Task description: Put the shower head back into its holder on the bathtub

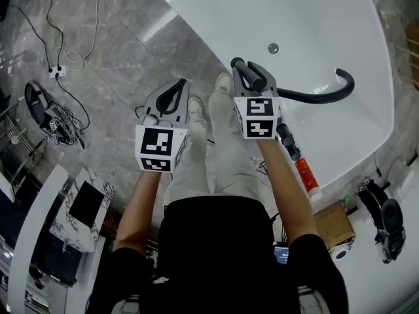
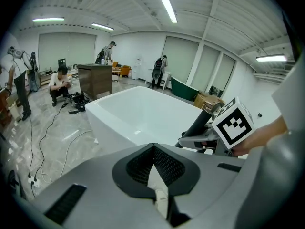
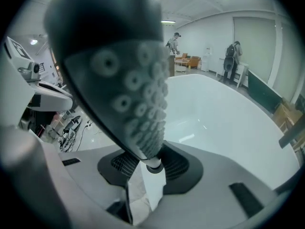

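My right gripper (image 1: 249, 71) is shut on the dark shower head (image 1: 256, 79) and holds it over the near rim of the white bathtub (image 1: 216, 18). The black hose (image 1: 327, 95) curves away into the tub. In the right gripper view the nozzle face (image 3: 128, 89) fills the frame above the jaws (image 3: 152, 152). A black cylindrical fitting (image 1: 289, 142) stands on the tub rim just behind that gripper; I cannot tell whether it is the holder. My left gripper (image 1: 174, 95) hangs over the floor beside the tub, shut and empty (image 2: 153, 147).
A red bottle (image 1: 308, 179) lies on the rim by the fitting. The tub's drain (image 1: 273, 48) shows inside. Cables and a power strip (image 1: 55, 70) trail over the marble floor at left. A cardboard box (image 1: 335, 224) sits at right. People stand far off (image 2: 61, 82).
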A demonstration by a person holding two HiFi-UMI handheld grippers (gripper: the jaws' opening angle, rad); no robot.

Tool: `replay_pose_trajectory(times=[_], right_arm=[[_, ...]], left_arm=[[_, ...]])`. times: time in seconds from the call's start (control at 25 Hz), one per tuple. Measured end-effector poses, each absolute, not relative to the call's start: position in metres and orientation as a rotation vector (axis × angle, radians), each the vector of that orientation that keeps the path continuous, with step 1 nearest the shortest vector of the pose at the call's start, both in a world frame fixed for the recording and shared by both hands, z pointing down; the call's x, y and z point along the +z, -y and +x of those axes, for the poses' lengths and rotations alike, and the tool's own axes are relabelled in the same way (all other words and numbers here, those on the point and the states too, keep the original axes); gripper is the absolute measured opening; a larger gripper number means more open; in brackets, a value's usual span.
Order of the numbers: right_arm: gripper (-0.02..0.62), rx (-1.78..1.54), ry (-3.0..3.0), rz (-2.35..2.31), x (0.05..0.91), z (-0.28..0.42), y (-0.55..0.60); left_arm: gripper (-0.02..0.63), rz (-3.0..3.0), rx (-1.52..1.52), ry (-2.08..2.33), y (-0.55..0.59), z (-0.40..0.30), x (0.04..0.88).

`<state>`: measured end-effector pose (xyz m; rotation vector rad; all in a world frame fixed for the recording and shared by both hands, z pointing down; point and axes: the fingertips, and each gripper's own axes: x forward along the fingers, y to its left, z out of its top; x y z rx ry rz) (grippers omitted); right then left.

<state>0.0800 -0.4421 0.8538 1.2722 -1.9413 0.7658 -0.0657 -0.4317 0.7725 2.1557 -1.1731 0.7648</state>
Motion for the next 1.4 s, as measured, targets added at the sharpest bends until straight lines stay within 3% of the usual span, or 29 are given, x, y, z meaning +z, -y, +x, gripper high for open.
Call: replay_pose_trajectory(times=[1.4], right_arm=[[0.143, 0.726, 1.874, 1.269, 0.881, 0.071, 0.44]], left_arm=[[0.014, 2.095, 0.719, 1.166, 0.436, -0.079, 0.802]])
